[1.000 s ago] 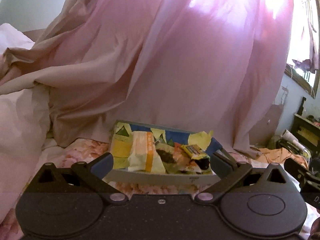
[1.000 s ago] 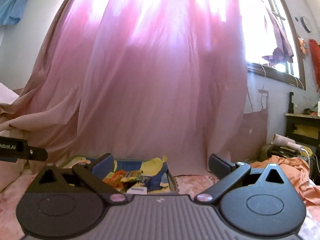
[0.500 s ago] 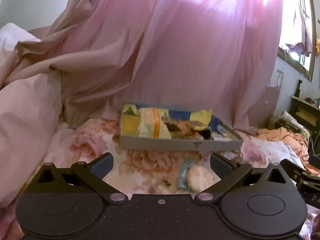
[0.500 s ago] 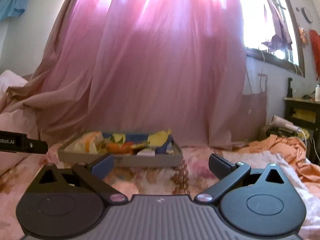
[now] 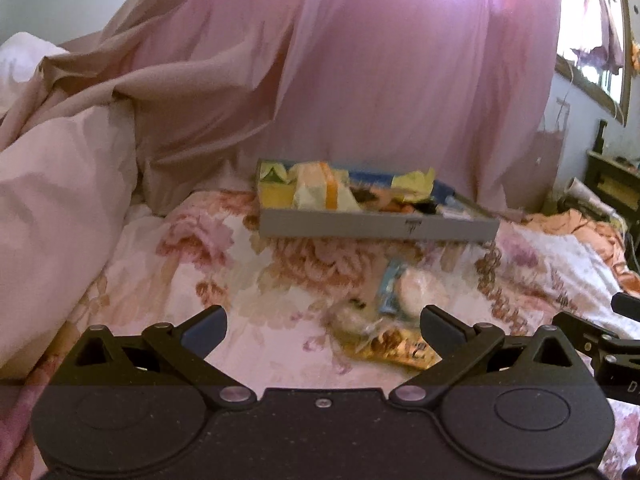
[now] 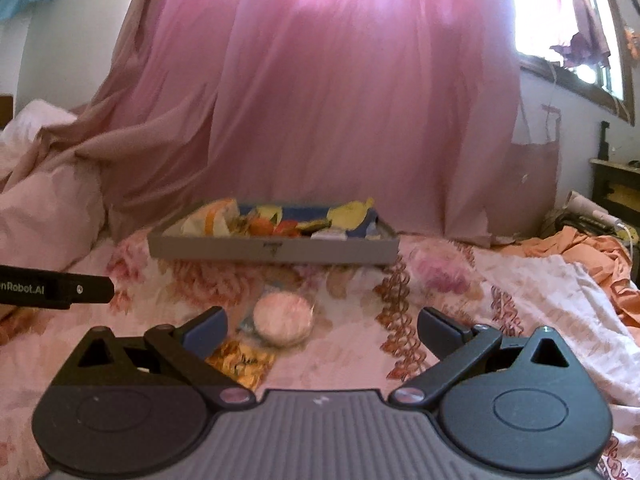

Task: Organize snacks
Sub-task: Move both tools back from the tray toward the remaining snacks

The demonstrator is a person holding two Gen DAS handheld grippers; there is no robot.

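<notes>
A grey tray (image 5: 376,227) (image 6: 272,247) full of snack packets sits on the floral bedspread in front of a pink curtain. Nearer me lie loose snacks: a round pale biscuit pack in clear wrap (image 5: 416,294) (image 6: 283,317), a small clear-wrapped piece (image 5: 352,318) and a gold packet (image 5: 396,350) (image 6: 240,360). My left gripper (image 5: 323,330) is open above the bedspread, the loose snacks just ahead of its right finger. My right gripper (image 6: 322,330) is open too, with the round pack ahead near its left finger. Neither holds anything.
A pale pink duvet (image 5: 52,208) is heaped at the left. Orange cloth (image 6: 592,256) and dark furniture (image 6: 616,188) lie at the right. The pink curtain (image 6: 360,100) hangs right behind the tray. The other gripper's body shows at each view's edge.
Both grippers have pulled back from the tray and tilted down, so the tray looks farther off and the loose snacks on the bedspread have come into view. Both stay open.
</notes>
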